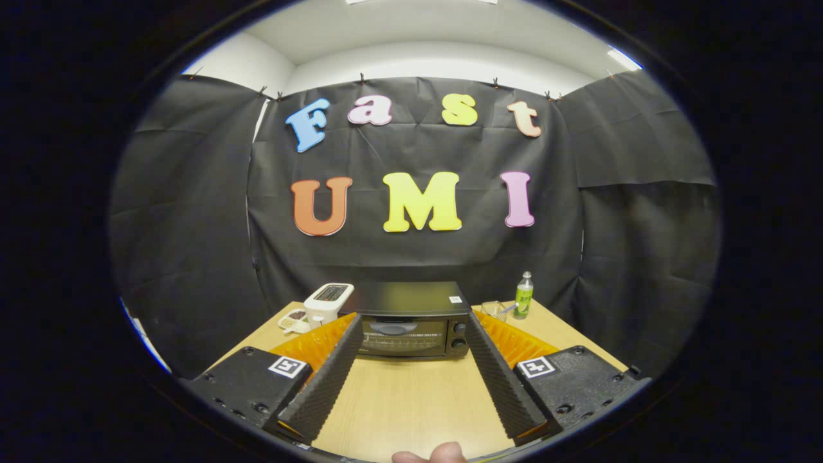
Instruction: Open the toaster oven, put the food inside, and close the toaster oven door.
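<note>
A black toaster oven (411, 319) stands at the far side of the wooden table (411, 399), its glass door shut and two knobs on its right side. My gripper (413, 325) is open, its two fingers spread wide and reaching toward the oven, with nothing held between them. The oven sits just beyond the fingertips, framed by them. A small dish with food (292, 318) lies to the oven's left, beside a white toaster.
A white toaster (326, 302) stands left of the oven. To its right are a small clear container (494, 310) and a green bottle (524, 295). Black cloth walls close in the table on three sides. A fingertip (429, 454) shows at the near edge.
</note>
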`<move>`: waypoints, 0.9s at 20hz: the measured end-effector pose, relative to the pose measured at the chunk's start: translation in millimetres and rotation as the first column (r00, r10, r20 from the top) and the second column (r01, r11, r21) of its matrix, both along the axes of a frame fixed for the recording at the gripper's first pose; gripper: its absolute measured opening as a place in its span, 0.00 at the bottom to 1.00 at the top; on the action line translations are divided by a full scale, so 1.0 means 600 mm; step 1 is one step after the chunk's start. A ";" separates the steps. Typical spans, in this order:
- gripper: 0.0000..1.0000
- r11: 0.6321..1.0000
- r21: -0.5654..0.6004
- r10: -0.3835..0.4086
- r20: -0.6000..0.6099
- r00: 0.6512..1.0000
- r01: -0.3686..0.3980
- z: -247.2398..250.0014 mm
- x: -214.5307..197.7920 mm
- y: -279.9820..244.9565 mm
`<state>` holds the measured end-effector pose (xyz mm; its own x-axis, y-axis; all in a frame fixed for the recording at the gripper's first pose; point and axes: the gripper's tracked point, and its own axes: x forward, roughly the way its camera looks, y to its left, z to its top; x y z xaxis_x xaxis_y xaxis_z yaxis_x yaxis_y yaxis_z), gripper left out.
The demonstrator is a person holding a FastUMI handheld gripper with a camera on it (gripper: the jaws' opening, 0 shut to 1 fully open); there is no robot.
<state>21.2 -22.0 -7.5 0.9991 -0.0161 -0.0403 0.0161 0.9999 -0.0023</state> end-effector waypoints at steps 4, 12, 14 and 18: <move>1.00 1.000 -0.003 0.000 -0.034 0.999 0.000 -0.013 0.022 -0.001; 1.00 0.999 0.033 0.023 -0.070 0.997 -0.021 -0.047 0.159 0.024; 1.00 0.998 0.047 0.036 -0.099 0.994 -0.031 -0.066 0.217 0.034; 1.00 0.998 0.066 0.027 -0.187 0.982 -0.015 -0.118 0.327 0.042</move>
